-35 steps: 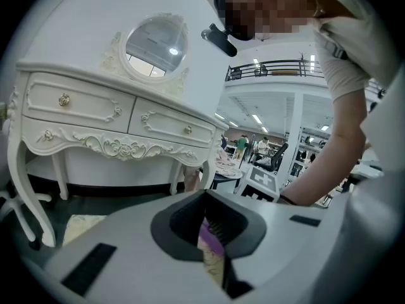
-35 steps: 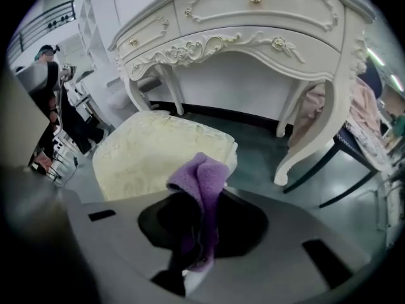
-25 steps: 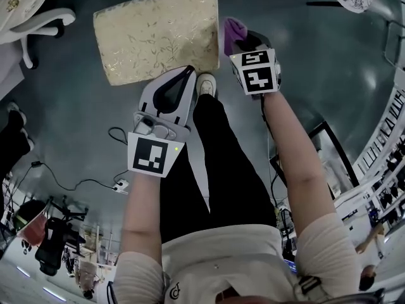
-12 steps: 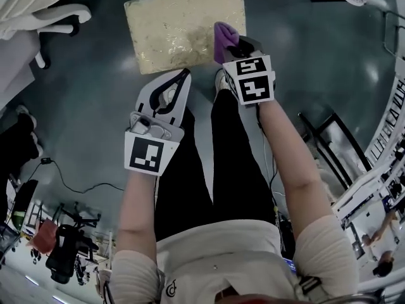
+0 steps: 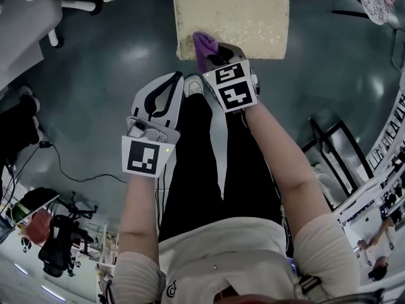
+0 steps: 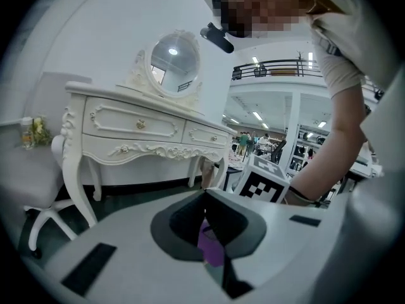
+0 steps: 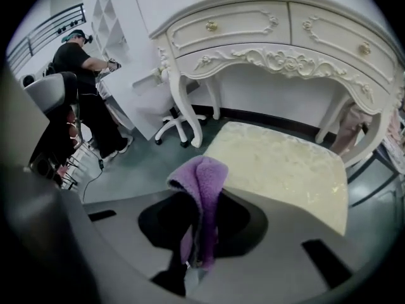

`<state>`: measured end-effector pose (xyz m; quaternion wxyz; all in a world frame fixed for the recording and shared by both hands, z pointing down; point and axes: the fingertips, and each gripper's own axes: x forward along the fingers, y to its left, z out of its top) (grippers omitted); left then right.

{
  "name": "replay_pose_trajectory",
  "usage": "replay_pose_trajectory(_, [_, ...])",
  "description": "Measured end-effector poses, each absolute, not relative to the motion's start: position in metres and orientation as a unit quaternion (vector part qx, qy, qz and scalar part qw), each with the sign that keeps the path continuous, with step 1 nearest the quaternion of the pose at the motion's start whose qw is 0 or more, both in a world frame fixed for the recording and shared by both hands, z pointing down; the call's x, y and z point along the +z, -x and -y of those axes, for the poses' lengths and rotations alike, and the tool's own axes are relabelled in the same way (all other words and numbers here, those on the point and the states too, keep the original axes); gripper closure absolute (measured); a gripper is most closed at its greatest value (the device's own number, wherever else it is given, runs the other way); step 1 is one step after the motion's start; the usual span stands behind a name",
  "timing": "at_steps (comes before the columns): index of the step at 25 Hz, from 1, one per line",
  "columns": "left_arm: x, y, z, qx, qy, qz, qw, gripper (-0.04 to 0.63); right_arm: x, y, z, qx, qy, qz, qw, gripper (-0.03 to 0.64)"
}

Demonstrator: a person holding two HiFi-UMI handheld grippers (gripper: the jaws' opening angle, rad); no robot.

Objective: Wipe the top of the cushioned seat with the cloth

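The cushioned seat [image 5: 234, 18], cream with a leaf pattern, stands on the dark floor at the top of the head view. In the right gripper view the seat [image 7: 285, 163] lies just ahead. My right gripper [image 5: 212, 52] is shut on the purple cloth [image 5: 204, 43], which sits over the seat's near-left corner. The cloth [image 7: 205, 173] is folded upright between the jaws of the right gripper [image 7: 201, 198]. My left gripper [image 5: 166, 90] is shut and empty, over the floor short of the seat. From the left gripper [image 6: 204, 196], a bit of purple shows through the gap behind its tips.
A white carved dressing table [image 7: 278, 37] stands behind the seat, with an oval mirror [image 6: 171, 59] on top. A white chair base [image 5: 76, 5] is at the far left. Cables [image 5: 63, 170] run across the floor. My shoe [image 5: 193, 84] is near the seat. A person [image 7: 82, 75] stands to the left.
The right gripper carried the cloth from beside the seat's right edge leftward across its near side to the near-left corner. The left gripper stayed shut and low.
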<state>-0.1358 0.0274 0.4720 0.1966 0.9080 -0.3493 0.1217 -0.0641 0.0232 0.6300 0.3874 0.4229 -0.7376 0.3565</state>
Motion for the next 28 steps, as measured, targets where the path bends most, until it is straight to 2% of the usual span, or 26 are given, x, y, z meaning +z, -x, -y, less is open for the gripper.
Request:
replay_pose_trajectory(5, [0.487,0.168,-0.024,0.123,-0.901,0.36,0.209,0.583,0.644,0.114,-0.013,0.356,-0.403,0.75,0.386,0.537])
replay_pose_trajectory(9, [0.495,0.179,-0.02,0.12,-0.896,0.369,0.215,0.583,0.654,0.126,-0.006,0.36,-0.402,0.748,0.386,0.537])
replay_pose_trajectory(28, [0.496,0.117,-0.023,0.117,-0.902,0.36,0.208,0.583,0.66,0.063,-0.014,0.367,-0.408,0.747,0.376,0.535])
